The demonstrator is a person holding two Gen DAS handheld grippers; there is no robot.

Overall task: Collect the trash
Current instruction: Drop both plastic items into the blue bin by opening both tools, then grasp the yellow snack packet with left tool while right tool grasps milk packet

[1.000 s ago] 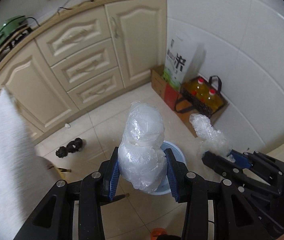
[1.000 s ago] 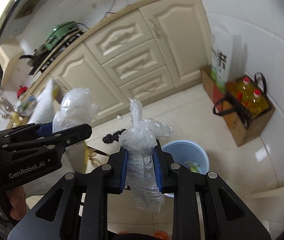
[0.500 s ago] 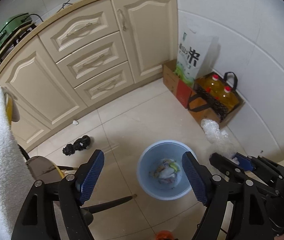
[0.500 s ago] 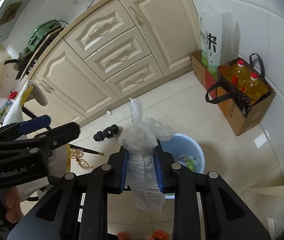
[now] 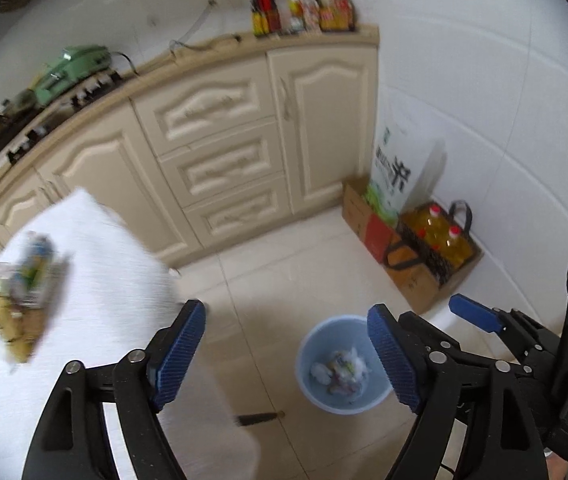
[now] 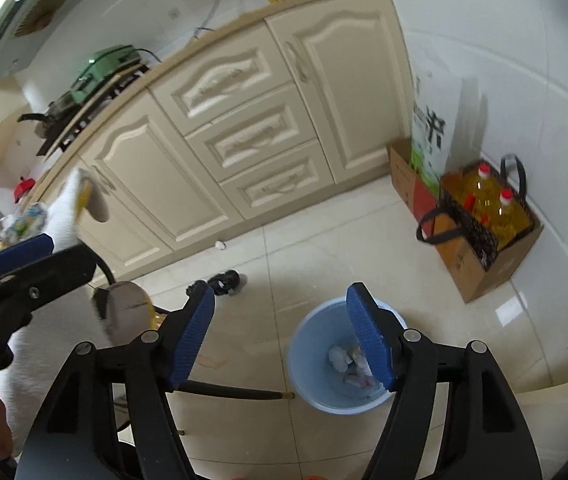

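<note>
Both grippers are hanging over a pale blue trash bin [image 6: 344, 364] standing on the tiled floor [image 6: 324, 248], tilted down toward it. The left gripper [image 5: 286, 354] is opening its jaws, and nothing is sitting between the blue pads; in the left wrist view the bin [image 5: 342, 366] is showing in the gap, close to the right-hand pad. The right gripper [image 6: 279, 340] is also opening its jaws, with nothing between them, and its right-hand pad is overlapping the bin's rim in the picture.

The trash [image 6: 350, 360] is lying at the bottom of the bin: crumpled white and clear plastic mixed with small coloured scraps, below the jaws and apart from them.

By the wall, a white-and-green sack [image 6: 432, 132] is bearing one large dark character; the smaller print is too blurred for reading. It is standing in a brown cardboard box [image 6: 404, 176]. Just beside it, another cardboard box [image 6: 484, 268] is holding a dark-handled bag with two red-capped bottles of yellow oil [image 6: 496, 208].

At the left, a white-covered worktop [image 5: 103, 264] is carrying a blurred heap of packaging [image 5: 19, 280].
</note>
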